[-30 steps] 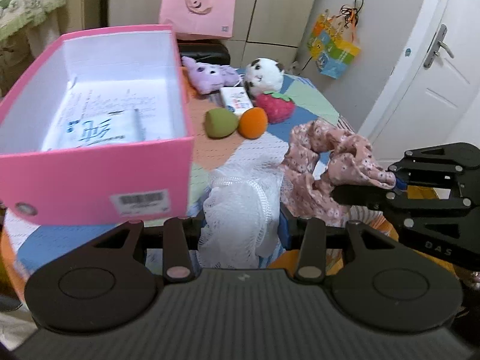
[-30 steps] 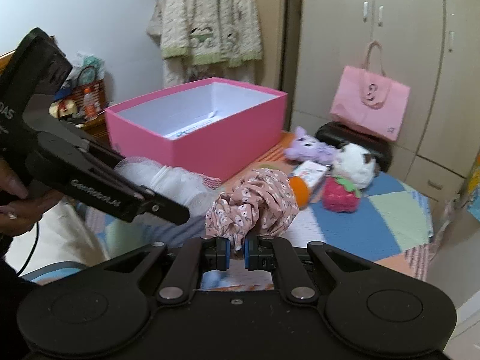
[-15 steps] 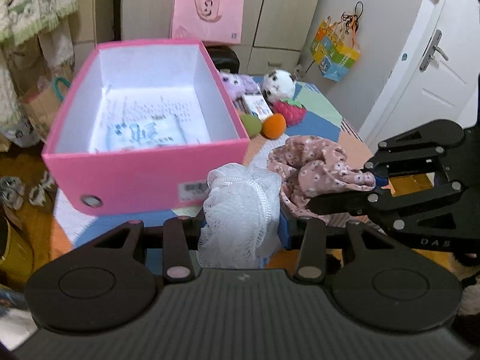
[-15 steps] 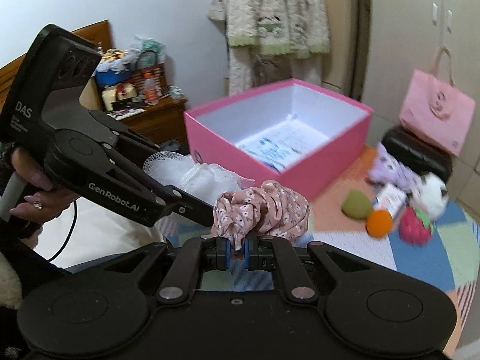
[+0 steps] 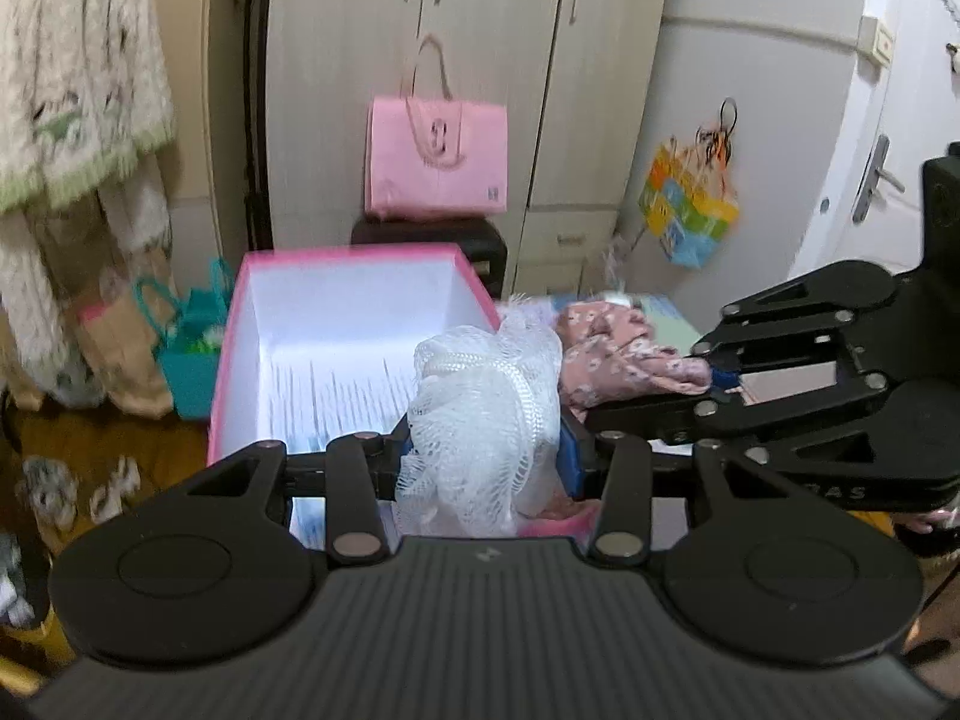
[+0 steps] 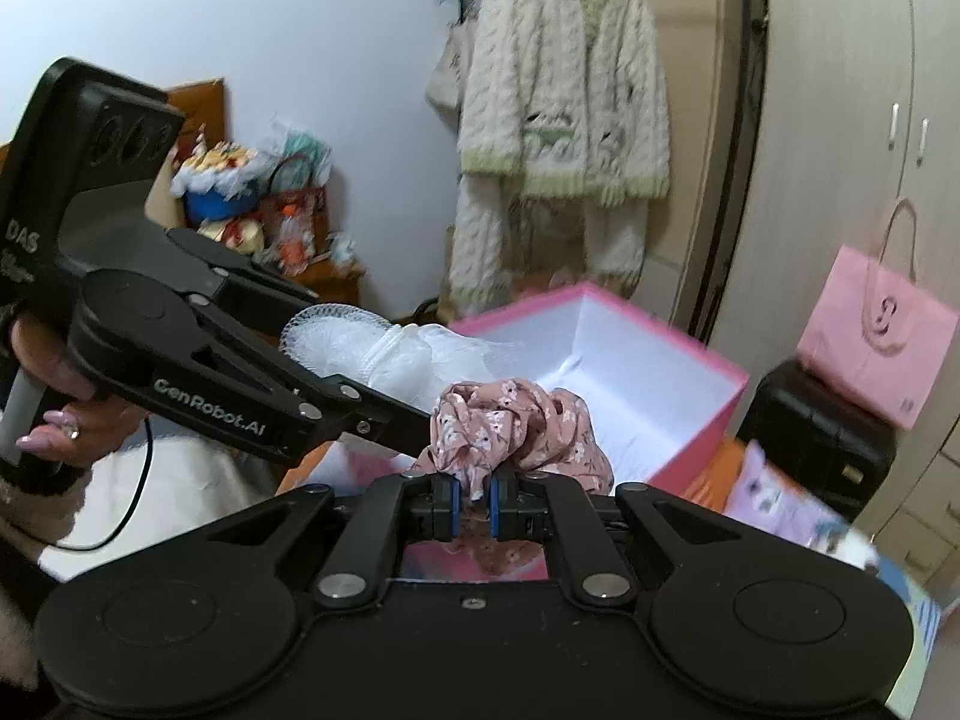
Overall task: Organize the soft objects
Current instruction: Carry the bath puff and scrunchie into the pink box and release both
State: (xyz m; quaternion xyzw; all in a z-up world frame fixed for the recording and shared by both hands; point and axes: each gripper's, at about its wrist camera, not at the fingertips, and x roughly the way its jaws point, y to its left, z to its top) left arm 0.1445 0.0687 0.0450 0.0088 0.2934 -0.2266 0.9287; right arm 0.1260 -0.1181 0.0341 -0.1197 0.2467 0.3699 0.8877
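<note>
Left wrist view: left gripper (image 5: 486, 456) clamps a white mesh pouf (image 5: 480, 414) at the pink box's (image 5: 225, 360) 5 o'clock corner; printed paper (image 5: 336, 390) lines its floor. Right gripper (image 6: 474, 504) pinches a floral scrunchie (image 6: 510, 426) at 3 o'clock, beside the pouf.

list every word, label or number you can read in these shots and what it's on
"GenRobot.AI": on the side of the left gripper, seen from the right wrist.
"DAS": on the upper body of that same gripper.
"DAS", upside down and cut off: on the right gripper, seen from the left wrist.
A looped mark like a "3" or "8": on the pink bag.
Printed sheets in the pink box: too blurred to read.
</note>
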